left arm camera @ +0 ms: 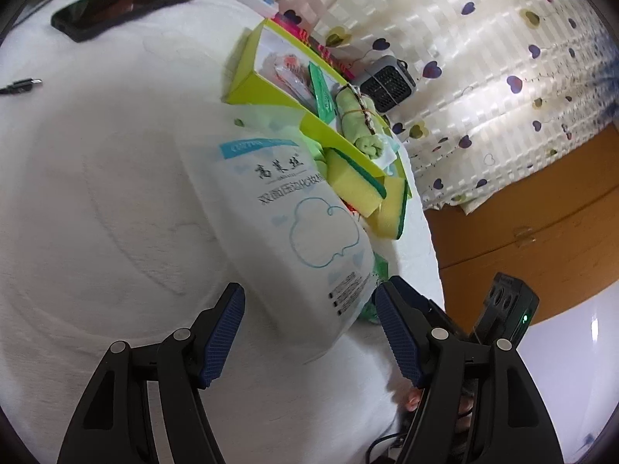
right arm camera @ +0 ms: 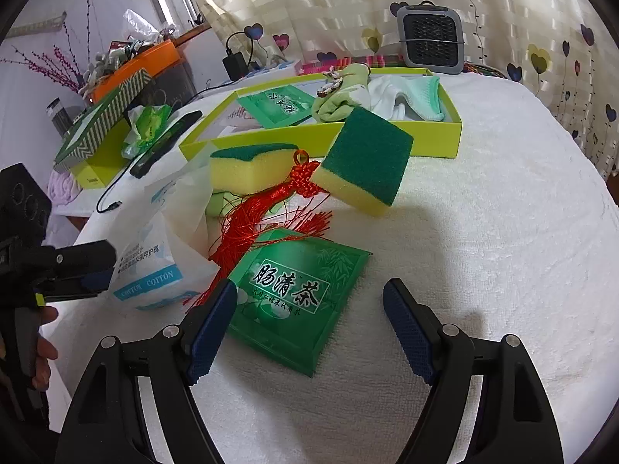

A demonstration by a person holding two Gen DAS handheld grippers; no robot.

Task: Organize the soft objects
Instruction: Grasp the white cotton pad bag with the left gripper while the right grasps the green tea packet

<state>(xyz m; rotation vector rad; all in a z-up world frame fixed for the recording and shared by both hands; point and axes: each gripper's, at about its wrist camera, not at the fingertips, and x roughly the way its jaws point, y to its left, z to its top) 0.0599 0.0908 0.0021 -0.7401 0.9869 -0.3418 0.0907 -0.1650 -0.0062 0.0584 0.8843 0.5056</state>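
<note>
Left gripper (left arm camera: 309, 332) was spread wide, holding nothing. The white cotton pad bag (left arm camera: 305, 232) lay on the white towel (left arm camera: 96, 193), its near end between the two blue pads (left arm camera: 222, 336) but touching neither as far as could be seen.

Right gripper (right arm camera: 309, 328) was also spread wide and unloaded. The green tea packet (right arm camera: 294, 297) lay flat on the towel between its fingers, closer to the left finger; contact there could not be told. The cotton pad bag (right arm camera: 154, 266) was just left of the packet, with the left gripper's fingertip (right arm camera: 89, 266) at its end.

Counts, right wrist view:
- 2 sponges, yellow with green scrub side: one (right arm camera: 251, 166) lay flat against the box wall, the other (right arm camera: 363, 158) tilted on edge beside it.
- 1 red tassel knot (right arm camera: 267, 216), running from between the sponges down to the tea packet, threads across the packet's top corner.
- 2 green tea packets: one on the towel, one (right arm camera: 276, 106) in the box.

Container: lime-green open box (right arm camera: 433, 143), behind the sponges. Inside: second tea packet, a rolled light-green cloth (right arm camera: 340, 92) tied with a band, and white and mint socks (right arm camera: 406, 92).

Farther out: black phone (right arm camera: 166, 143), grey fan (right arm camera: 431, 38) behind the box, heart-print curtain (right arm camera: 348, 0).
</note>
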